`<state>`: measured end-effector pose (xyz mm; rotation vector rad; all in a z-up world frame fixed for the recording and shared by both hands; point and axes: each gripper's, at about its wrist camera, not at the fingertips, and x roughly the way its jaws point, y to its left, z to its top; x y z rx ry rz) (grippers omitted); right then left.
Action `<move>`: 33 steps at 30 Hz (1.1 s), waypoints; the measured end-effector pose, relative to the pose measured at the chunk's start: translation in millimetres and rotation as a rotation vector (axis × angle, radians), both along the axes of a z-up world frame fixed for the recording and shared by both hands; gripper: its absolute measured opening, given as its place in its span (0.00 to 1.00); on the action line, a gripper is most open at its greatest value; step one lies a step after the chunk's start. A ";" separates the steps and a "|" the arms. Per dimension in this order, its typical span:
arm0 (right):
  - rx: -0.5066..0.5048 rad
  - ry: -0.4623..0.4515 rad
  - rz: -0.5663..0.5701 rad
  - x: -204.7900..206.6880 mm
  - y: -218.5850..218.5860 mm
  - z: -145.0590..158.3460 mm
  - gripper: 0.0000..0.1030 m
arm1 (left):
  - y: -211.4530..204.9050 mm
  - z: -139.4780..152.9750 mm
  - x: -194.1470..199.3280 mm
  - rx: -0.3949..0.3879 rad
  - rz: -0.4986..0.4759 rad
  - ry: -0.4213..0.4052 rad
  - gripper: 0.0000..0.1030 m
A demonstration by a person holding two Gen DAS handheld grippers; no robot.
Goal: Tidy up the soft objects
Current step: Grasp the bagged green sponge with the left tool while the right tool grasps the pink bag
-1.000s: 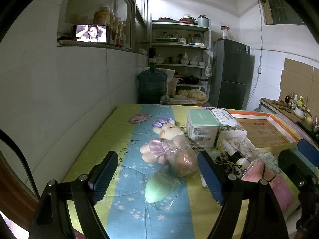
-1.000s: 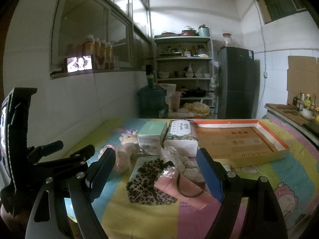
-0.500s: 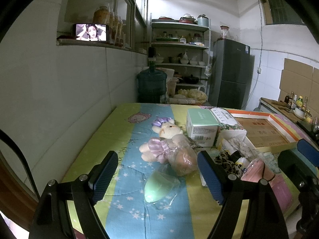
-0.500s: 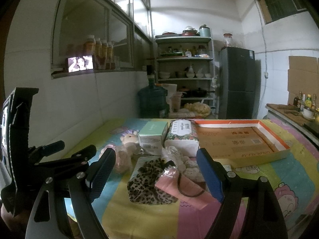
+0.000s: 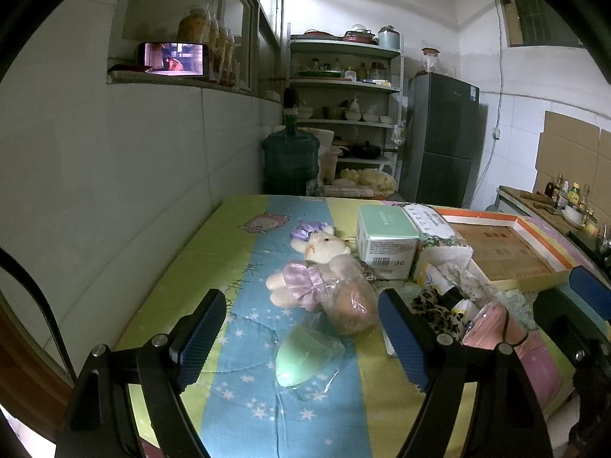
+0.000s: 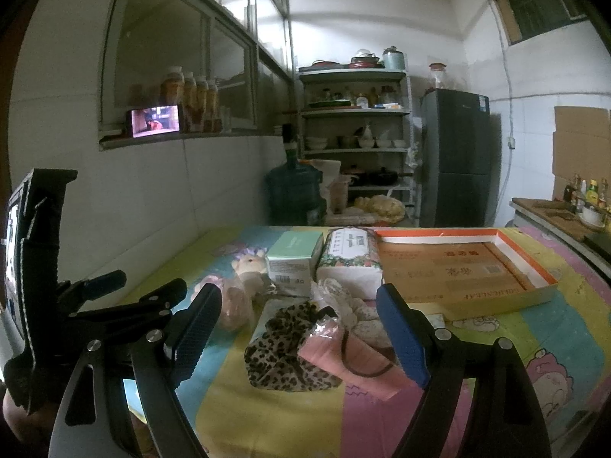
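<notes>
A table spread with a striped cartoon-print cloth (image 5: pixel 236 267) is carrying all the items. An orange-rimmed cardboard tray (image 6: pixel 458 267) is lying toward its far right corner. Just left of the tray, a floral tissue pack (image 6: pixel 349 257) and a mint-green box (image 6: pixel 292 261) are sitting side by side. A plush rabbit (image 5: pixel 305 263) is lying left of the box, touching a bagged brown soft item (image 5: pixel 349 299). A leopard-print scrunchie (image 6: pixel 284 343) and a bagged pink cloth (image 6: pixel 343 355) are resting near the front edge. A bagged green sponge (image 5: pixel 301 355) is lying apart, nearer the left gripper (image 5: pixel 301 343). Both it and the right gripper (image 6: pixel 298 336) are hovering spread wide, gripping nothing.
</notes>
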<state>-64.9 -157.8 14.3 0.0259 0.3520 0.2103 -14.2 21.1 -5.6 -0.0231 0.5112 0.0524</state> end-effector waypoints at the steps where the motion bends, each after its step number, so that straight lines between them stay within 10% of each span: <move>1: 0.000 0.000 0.004 -0.1 0.0 -0.2 0.82 | 0.1 -0.2 -0.2 0.000 0.000 0.000 0.80; 20: -0.353 0.191 0.261 47.9 -32.7 -64.6 0.81 | 32.5 -35.3 23.1 -0.145 -0.064 0.082 0.80; 25: -0.424 0.209 0.301 54.5 -25.8 -77.6 0.47 | 32.6 -49.1 38.2 -0.144 -0.077 0.127 0.80; 33: -0.368 0.188 0.288 43.8 -30.3 -76.5 0.27 | 38.3 -67.0 46.4 -0.165 -0.090 0.175 0.80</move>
